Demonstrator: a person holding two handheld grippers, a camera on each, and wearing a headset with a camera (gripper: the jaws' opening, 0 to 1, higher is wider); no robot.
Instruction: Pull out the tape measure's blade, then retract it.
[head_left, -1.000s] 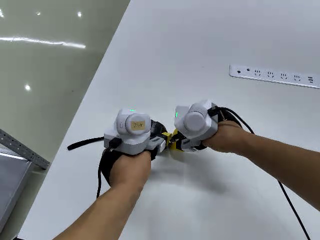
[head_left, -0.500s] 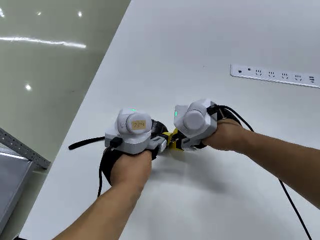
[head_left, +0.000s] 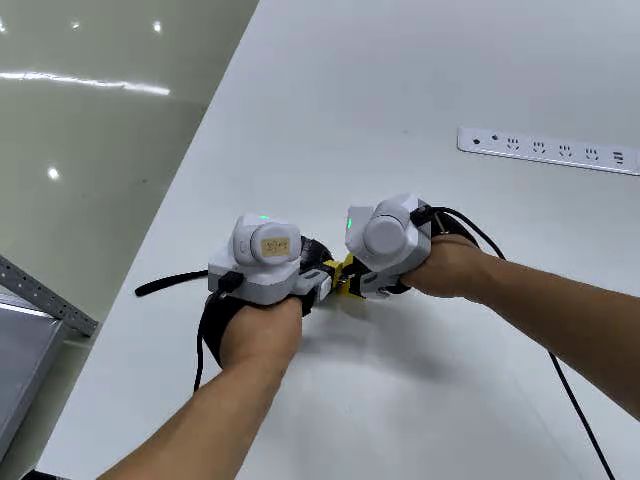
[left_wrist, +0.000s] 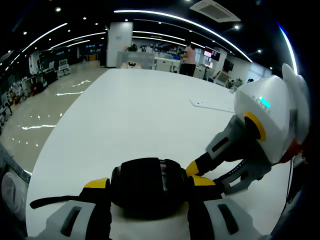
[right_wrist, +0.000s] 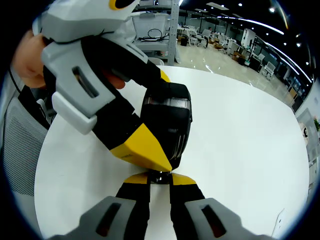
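1. Black with yellow trim, the tape measure (left_wrist: 150, 187) sits low in the centre of the left gripper view. The left gripper (left_wrist: 150, 184) has its jaws pinching the case from both sides.
2. In the right gripper view the case hangs just above centre. The right gripper (right_wrist: 160, 179) has its jaws nearly pressed together on a small dark piece at the case mouth, which I take to be the blade tip (right_wrist: 160, 176).
3. Over the last second almost nothing has changed. In the head view both grippers sit at the same spot in the lower middle of the frame, close together over the white counter (head_left: 400, 100), and the small shift looks like camera movement.
4. No length of blade shows between the grippers, so the pull has probably not begun. Both holds seem set, and drawing the grippers apart is the likely next step.
5. A tan sticker (head_left: 274, 246) on top of the left gripper carries handwriting too small to read. Faint lettering on the right gripper's white shell, at the right of the left gripper view, is also illegible.
6. A white power strip (head_left: 545, 150) lies at the upper right of the head view.
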